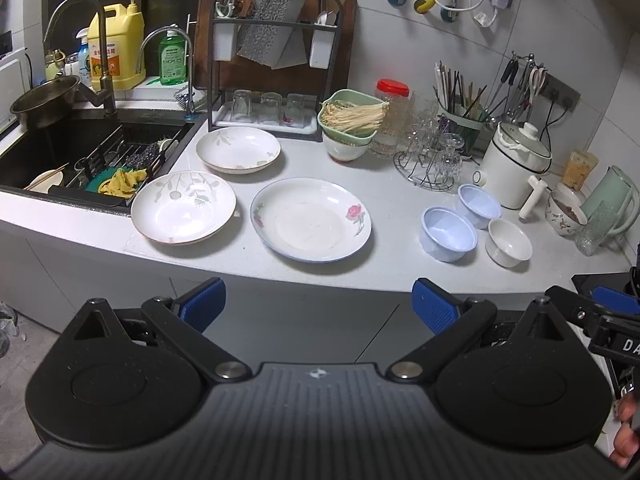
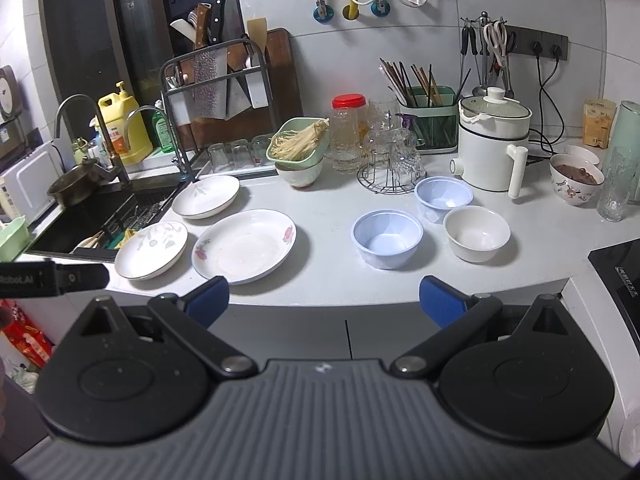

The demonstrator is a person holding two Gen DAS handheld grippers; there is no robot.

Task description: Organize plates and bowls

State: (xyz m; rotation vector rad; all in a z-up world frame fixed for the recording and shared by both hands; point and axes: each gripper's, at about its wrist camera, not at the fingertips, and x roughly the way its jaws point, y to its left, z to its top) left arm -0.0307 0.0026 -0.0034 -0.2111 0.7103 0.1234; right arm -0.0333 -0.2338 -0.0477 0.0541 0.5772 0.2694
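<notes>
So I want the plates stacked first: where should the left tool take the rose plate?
Take the rose plate by its near rim, coming low from the counter edge. It lies flat, and its raised rim facing the open left tool gives the fingers something to pinch.

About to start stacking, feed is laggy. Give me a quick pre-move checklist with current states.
1. Left gripper open, holding nothing: ok.
2. Right gripper open, holding nothing: ok.
3. Three plates lie apart, unstacked: rose plate, leaf plate by the sink, rear leaf plate: ok.
4. Two blue bowls and white bowl upright, none nested: ok.
5. Plates clean: cannot tell; rose plate's centre looks smudged.
6. Glass rack close behind rear blue bowl: not ok.
</notes>
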